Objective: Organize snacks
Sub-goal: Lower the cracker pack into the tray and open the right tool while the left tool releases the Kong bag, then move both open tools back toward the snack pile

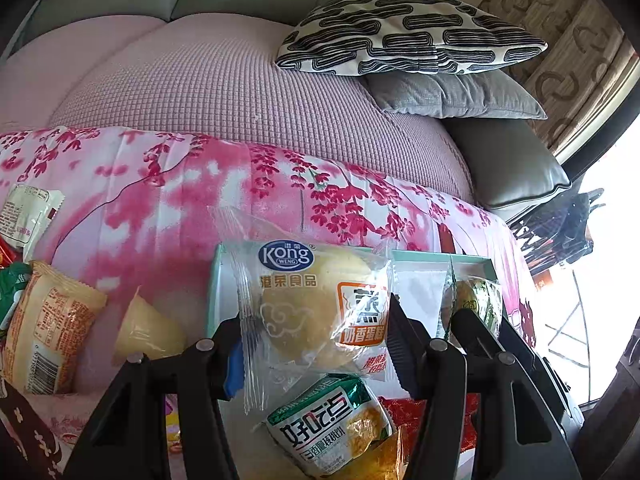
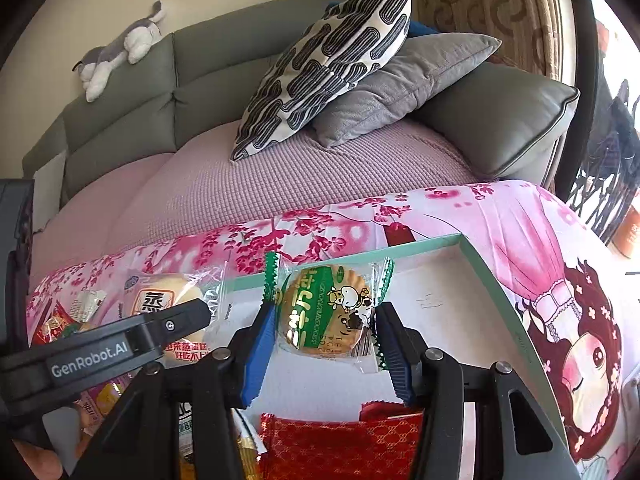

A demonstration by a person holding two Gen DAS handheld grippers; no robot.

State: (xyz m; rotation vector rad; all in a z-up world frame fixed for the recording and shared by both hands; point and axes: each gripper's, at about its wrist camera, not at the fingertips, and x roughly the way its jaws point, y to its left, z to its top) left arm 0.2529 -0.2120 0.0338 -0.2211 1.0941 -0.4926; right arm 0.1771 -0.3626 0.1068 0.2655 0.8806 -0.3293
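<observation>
You are holding the soft cake pack (image 1: 316, 312) in your left gripper (image 1: 316, 344), mid-frame; your right gripper (image 2: 324, 344) is pinching the round cookie pack (image 2: 326, 312) over the box (image 2: 496, 280); be squeezing gently, and be lowering each into a bare spot before letting go.

Between the left jaws sits a clear cake wrapper (image 1: 316, 308) with a blue oval logo reading "Kong WENG", and under it the characters 港荣食品; an orange panel on its right side carries a large 蒸 and 奶香蛋糕. Just below those jaws lies a green-and-white packet (image 1: 332, 428) printed 好吃点. Left of the right jaws, the other black gripper body (image 2: 100, 354) bears "GenRobot.AI" in white. The round biscuit pack (image 2: 326, 312) between the right jaws has gold characters and small date digits, too small to read surely.
</observation>
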